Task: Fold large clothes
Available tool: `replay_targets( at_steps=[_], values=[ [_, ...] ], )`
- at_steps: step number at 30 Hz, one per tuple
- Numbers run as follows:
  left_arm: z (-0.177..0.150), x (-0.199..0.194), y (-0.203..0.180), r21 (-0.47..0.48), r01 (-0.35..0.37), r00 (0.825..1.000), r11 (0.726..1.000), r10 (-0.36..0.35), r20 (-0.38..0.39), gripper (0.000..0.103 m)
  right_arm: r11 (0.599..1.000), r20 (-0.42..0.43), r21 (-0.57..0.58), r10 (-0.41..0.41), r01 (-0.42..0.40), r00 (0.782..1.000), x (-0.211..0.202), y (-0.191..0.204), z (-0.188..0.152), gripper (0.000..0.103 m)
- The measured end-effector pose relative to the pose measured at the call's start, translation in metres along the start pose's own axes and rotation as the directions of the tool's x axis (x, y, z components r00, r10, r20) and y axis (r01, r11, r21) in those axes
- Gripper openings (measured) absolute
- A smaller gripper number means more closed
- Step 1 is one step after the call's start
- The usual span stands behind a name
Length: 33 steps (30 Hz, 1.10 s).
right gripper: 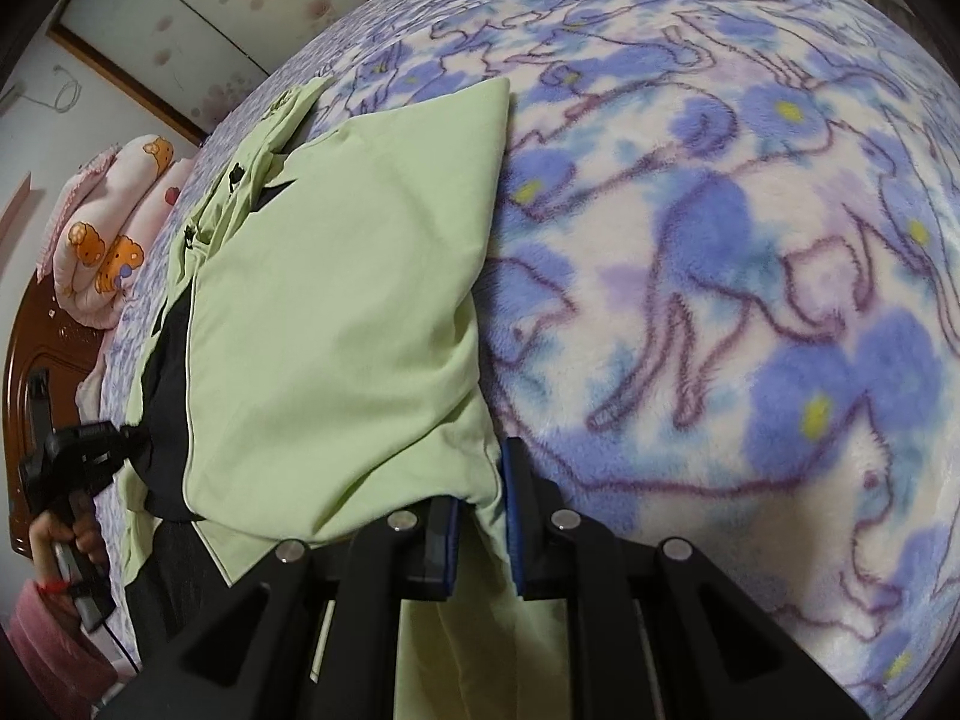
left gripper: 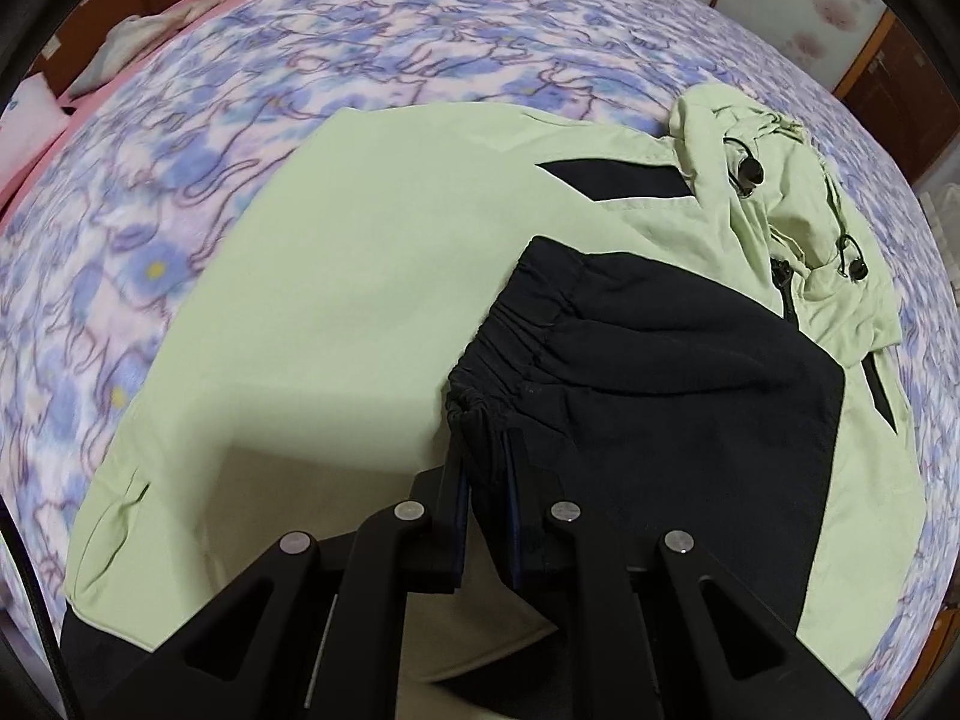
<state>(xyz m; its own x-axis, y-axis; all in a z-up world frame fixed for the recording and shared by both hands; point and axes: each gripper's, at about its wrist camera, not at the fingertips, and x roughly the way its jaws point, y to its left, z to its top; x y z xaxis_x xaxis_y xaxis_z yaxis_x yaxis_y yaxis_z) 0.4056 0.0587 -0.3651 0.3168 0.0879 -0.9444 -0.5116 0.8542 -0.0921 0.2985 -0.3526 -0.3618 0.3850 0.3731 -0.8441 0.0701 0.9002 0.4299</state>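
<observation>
A pale green jacket (left gripper: 336,300) with black panels lies spread on the bed, its hood (left gripper: 780,180) crumpled at the far right. Its black sleeve (left gripper: 660,372) is folded across the green body. My left gripper (left gripper: 485,438) is shut on the sleeve's gathered elastic cuff (left gripper: 510,348), low over the jacket. In the right wrist view the jacket (right gripper: 336,300) has a folded edge along the blanket. My right gripper (right gripper: 483,480) is shut on the green fabric at its near edge. The left gripper (right gripper: 78,450) shows there at far left, held by a hand (right gripper: 66,540).
A fleece blanket (right gripper: 720,240) with blue flowers covers the bed (left gripper: 180,180). A rolled pink quilt (right gripper: 108,240) lies by the wooden headboard (right gripper: 36,360). Flowered sliding doors (left gripper: 810,0) stand behind the bed.
</observation>
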Motion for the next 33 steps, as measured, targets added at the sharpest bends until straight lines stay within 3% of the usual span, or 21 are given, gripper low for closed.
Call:
replay_targets(
  at_steps=[6,7,10,14,17,21,25,29,30,32,33],
  values=[
    [-0.008,-0.006,-0.003,0.038,-0.047,0.999,0.998,0.047,-0.008,0.012,1.0,-0.008,0.0,-0.006,0.006,1.0,-0.001,-0.001,0.002,0.012],
    [-0.011,-0.009,-0.001,0.039,-0.053,0.999,0.998,0.053,-0.009,0.016,1.0,-0.014,-0.005,-0.01,0.01,1.0,-0.002,0.0,0.003,0.012],
    [-0.014,-0.019,0.003,0.042,-0.103,0.994,0.994,0.104,-0.013,0.046,0.999,-0.032,-0.028,-0.047,0.046,0.998,-0.011,0.002,0.003,0.017],
    [-0.02,-0.047,-0.001,0.088,-0.029,1.0,0.996,0.028,0.012,0.058,0.992,-0.018,-0.068,-0.107,0.106,0.994,-0.03,0.008,-0.004,0.027],
    [-0.031,-0.072,-0.011,0.139,0.033,0.999,0.99,-0.038,0.037,0.062,0.989,0.017,-0.098,-0.112,0.113,0.994,-0.049,0.015,-0.012,0.028],
    [-0.048,-0.088,-0.036,0.195,0.198,0.98,0.961,-0.196,-0.026,0.062,0.991,0.072,-0.129,-0.035,0.044,0.997,-0.064,0.034,-0.016,0.028],
    [-0.077,-0.086,-0.073,0.235,0.333,0.941,0.913,-0.305,-0.145,0.059,0.984,0.047,-0.176,0.05,-0.041,0.998,-0.047,0.064,-0.015,0.028],
    [-0.104,-0.073,-0.116,0.295,0.386,0.915,0.874,-0.323,-0.24,0.032,0.967,0.022,-0.235,0.105,-0.097,0.994,-0.024,0.096,-0.018,0.027],
    [-0.109,-0.07,-0.123,0.301,0.396,0.91,0.868,-0.327,-0.254,0.027,0.962,0.015,-0.25,0.116,-0.109,0.993,-0.019,0.103,-0.019,0.022],
    [-0.117,-0.061,-0.132,0.312,0.415,0.899,0.855,-0.332,-0.285,0.01,0.955,-0.009,-0.27,0.125,-0.123,0.992,-0.007,0.114,-0.021,0.011],
    [-0.12,-0.059,-0.136,0.318,0.421,0.896,0.85,-0.333,-0.295,0.009,0.956,-0.022,-0.267,0.123,-0.124,0.992,-0.001,0.117,-0.022,0.004]
  ],
)
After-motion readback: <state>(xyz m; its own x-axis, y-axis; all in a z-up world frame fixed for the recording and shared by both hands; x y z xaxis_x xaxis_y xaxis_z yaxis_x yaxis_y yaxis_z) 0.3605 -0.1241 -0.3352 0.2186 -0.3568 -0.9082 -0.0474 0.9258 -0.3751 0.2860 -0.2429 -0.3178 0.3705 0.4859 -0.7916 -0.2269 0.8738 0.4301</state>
